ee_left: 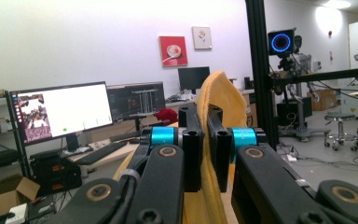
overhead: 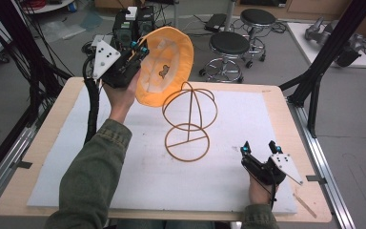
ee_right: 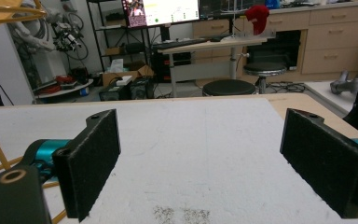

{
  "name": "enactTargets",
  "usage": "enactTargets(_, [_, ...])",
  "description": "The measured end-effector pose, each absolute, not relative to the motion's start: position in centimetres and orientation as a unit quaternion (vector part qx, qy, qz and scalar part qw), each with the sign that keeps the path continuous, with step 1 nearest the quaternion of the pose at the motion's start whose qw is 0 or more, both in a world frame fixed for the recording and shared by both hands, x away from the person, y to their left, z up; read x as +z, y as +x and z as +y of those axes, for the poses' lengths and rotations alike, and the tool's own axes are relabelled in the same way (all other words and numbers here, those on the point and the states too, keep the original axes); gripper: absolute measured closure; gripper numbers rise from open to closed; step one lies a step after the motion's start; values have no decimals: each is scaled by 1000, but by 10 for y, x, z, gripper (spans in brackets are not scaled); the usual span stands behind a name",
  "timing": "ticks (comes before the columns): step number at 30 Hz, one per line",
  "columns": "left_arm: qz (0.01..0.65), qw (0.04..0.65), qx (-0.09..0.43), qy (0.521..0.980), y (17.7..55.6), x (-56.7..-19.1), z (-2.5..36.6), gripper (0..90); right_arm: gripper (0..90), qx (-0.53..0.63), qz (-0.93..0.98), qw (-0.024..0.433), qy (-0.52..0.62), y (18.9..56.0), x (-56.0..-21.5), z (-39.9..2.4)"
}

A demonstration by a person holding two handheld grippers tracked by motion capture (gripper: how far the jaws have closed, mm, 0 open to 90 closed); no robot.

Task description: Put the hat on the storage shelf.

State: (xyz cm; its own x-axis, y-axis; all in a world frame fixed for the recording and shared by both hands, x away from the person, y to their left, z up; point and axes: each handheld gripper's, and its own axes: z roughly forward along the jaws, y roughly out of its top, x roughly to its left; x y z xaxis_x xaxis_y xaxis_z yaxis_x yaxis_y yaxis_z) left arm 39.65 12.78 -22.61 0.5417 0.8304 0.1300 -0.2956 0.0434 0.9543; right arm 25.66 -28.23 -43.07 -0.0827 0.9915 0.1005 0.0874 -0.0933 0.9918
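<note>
An orange-yellow cap (overhead: 167, 64) with a pale lining hangs in the air above the table's back left, its open underside turned toward the camera. My left gripper (overhead: 139, 49) is shut on its rim; in the left gripper view the yellow fabric (ee_left: 216, 112) is pinched between the two black jaws. A wire hat stand (overhead: 189, 121) of orange rod rises from a ring base at the middle of the white mat, just right of and below the cap. My right gripper (overhead: 260, 147) rests low at the front right, open, with nothing between its pads (ee_right: 91, 161).
A white mat (overhead: 124, 181) covers most of the wooden table (overhead: 286, 107). Two black stools (overhead: 228, 47) stand on the floor beyond the far edge. Black frame posts (overhead: 324, 52) rise at the table's right and left sides.
</note>
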Motion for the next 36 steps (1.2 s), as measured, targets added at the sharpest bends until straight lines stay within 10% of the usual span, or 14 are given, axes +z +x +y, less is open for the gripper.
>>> enactTargets(36, [50,691,333,639,320,-236,19,866,109,536,514,422,520,255,-429,-279])
